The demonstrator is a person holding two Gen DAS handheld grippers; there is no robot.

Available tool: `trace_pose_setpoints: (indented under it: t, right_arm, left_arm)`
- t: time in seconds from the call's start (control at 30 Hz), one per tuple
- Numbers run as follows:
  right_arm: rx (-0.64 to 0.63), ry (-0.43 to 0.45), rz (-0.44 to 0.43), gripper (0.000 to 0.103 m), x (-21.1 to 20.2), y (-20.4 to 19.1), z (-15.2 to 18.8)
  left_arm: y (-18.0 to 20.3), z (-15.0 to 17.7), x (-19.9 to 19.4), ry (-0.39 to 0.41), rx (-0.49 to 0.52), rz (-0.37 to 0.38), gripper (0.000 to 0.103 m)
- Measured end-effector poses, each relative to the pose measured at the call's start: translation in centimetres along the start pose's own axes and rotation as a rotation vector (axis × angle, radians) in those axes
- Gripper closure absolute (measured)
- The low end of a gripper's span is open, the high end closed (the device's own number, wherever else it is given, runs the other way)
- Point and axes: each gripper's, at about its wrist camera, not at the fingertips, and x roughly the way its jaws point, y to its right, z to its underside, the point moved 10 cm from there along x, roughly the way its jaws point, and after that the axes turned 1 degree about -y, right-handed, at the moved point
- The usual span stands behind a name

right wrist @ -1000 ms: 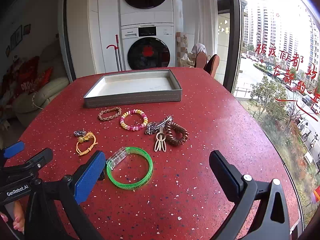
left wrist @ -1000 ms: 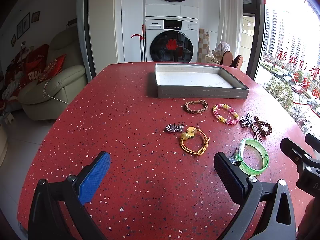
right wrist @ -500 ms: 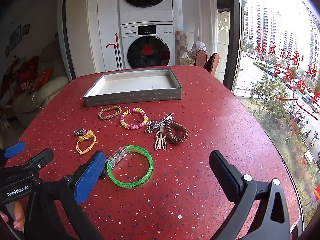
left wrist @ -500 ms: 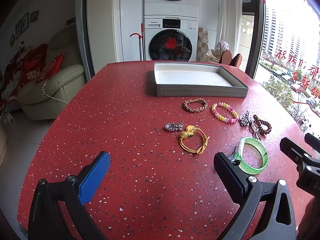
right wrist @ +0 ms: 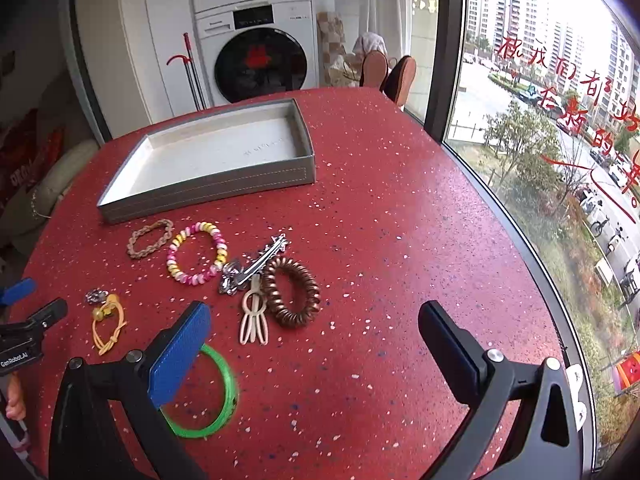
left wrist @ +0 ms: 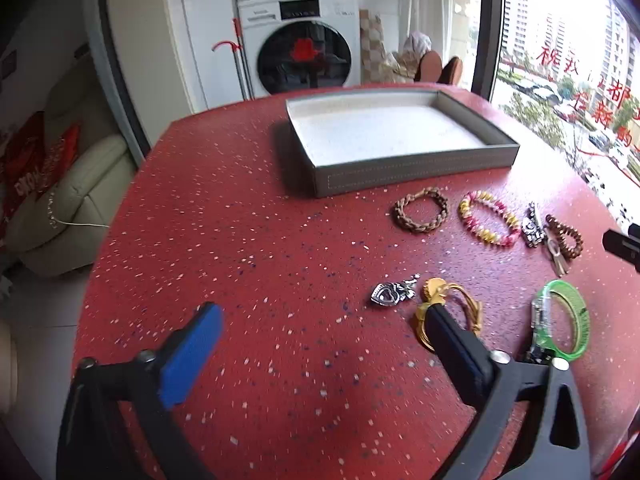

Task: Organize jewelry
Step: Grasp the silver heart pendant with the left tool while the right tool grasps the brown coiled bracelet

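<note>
Home: washing machine [left wrist: 303,50], sofa [left wrist: 68,208]

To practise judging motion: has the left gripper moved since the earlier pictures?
Yes. The left gripper has advanced toward the gray tray and lower; its right finger now overlaps the yellow cord bracelet.

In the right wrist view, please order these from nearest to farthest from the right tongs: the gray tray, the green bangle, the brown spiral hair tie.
From the right tongs:
1. Green bangle, partly behind the blue left finger.
2. Brown spiral hair tie, just ahead, near the middle.
3. Gray tray, far back on the left, empty.
</note>
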Motion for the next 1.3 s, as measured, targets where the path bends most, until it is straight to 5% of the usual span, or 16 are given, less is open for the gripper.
trace_pose_setpoints:
  t: [0.23, 0.47, 0.57, 0.6, 0.67, 1.0, 1.3]
  right_arm:
    - [0.037, -0.152, 0.015, 0.032, 4.2, 1.5, 1.3]
    - [-0.023, -0.147, 0.034, 0.061, 4.5, 0.3, 1.5]
    - [-0.042, -0.150, 0.025, 0.089, 4.3, -0.9, 1.8]
    - [-0.049, -0.152, 0.037, 0.091, 4.2, -1.1, 1.8]
    - [-0.048, -0.146, 0.031, 0.091, 3.7, -1.4, 1.8]
    - [0.005, -0.078, -0.129, 0.091, 0.1, -3.2, -1.6]
    - [0.012, -0.011, -0.223, 0.091, -1.2, -6.2, -10.9]
  left_arm:
    - [1.5, 0.8, 3.6, -0.094, 0.088, 0.061, 0.014]
    - [4.0, -1.0, 4.7, -0.106, 0.140, 0.119, 0.016]
    - [5.3, -1.4, 4.5, -0.093, 0.162, 0.156, 0.039]
    - [5.7, -1.5, 4.4, -0.092, 0.164, 0.175, 0.046]
    - [6.4, -1.6, 4.2, -0.080, 0.176, 0.194, 0.077]
    - [3.9, -2.9, 2.8, -0.093, 0.031, 0.292, 0.080]
    - [2.7, -11.3, 0.3, -0.002, -0.004, 0.273, 0.080]
